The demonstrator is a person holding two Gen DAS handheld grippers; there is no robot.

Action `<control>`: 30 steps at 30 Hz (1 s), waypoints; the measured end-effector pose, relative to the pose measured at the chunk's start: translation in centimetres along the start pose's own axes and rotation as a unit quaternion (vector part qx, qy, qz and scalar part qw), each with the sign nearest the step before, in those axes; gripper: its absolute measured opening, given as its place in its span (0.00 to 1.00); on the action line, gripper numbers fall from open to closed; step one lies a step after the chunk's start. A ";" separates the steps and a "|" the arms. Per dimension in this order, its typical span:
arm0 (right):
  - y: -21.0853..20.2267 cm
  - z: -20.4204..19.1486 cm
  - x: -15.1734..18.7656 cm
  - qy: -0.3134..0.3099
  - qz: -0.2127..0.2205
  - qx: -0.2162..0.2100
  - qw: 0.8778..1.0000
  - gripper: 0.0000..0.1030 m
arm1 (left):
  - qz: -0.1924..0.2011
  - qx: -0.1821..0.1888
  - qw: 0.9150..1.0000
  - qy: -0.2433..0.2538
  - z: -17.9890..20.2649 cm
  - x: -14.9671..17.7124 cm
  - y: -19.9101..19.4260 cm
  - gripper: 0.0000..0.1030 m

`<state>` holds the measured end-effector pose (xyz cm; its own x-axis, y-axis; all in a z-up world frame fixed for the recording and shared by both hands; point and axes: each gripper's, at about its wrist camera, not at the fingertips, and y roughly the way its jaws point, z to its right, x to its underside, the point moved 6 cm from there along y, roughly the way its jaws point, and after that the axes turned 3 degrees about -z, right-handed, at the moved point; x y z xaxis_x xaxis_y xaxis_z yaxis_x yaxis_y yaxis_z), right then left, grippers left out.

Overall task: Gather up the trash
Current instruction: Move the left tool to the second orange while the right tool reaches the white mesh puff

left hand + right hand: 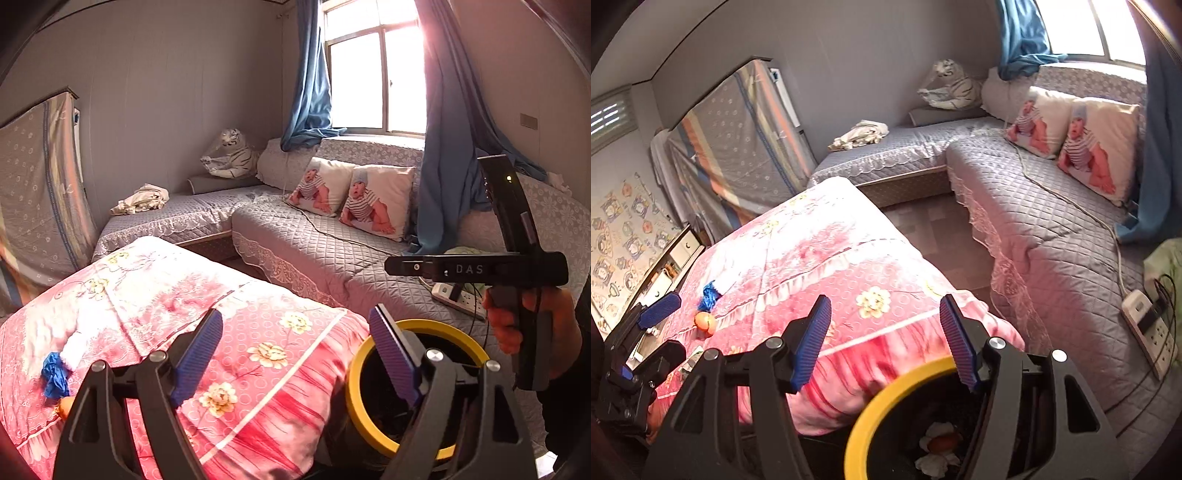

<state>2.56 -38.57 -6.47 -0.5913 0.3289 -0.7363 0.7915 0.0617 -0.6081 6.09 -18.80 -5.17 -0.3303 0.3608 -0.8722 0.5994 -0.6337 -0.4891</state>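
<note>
**Desk:** Trash still out on the pink floral quilt (849,266): where exactly?

**Photographer:** A crumpled blue scrap (708,295) lies near the quilt's left edge, a small orange fruit-like piece (704,323) just beside it and nearer the camera. Something white sits behind the blue scrap, washed out by glare. The yellow-rimmed bin (886,387) stands below the quilt's near corner, well apart from both pieces; white crumpled bits and something orange-brown already lie inside.

**Desk:** And the tools?

**Photographer:** Left gripper (295,354) and right gripper (886,339) both hang over the bin end with fingers spread and nothing between them.

**Desk:** What does the next pick call for?

**Photographer:** My read: the left gripper is closer to the scrap. Come down over it with pads either side, pinch only the scrap, not the quilt fabric. The round piece may roll, so close on its middle, then carry it across to the bin before releasing.
</note>
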 end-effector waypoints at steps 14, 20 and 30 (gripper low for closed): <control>11.1 -16.5 -5.4 -0.113 -0.060 -0.110 0.986 0.57 | 0.018 -0.145 0.983 -0.112 -15.2 1.8 -4.1 0.76; 15.9 -22.2 -6.2 -0.137 -0.094 -0.142 0.976 0.58 | 0.020 -0.204 0.968 -0.146 -20.7 3.9 -5.7 0.76; 26.5 -30.0 -5.4 -0.165 -0.170 -0.159 0.959 0.59 | -0.050 -0.205 0.956 -0.204 -25.6 9.1 -3.2 0.76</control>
<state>31.34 -10.45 -9.73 -0.7987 -0.0733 -0.5973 0.5208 0.4131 -0.7471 19.85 4.05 -11.40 -0.6072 0.0551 -0.7926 0.7580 -0.2586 -0.5987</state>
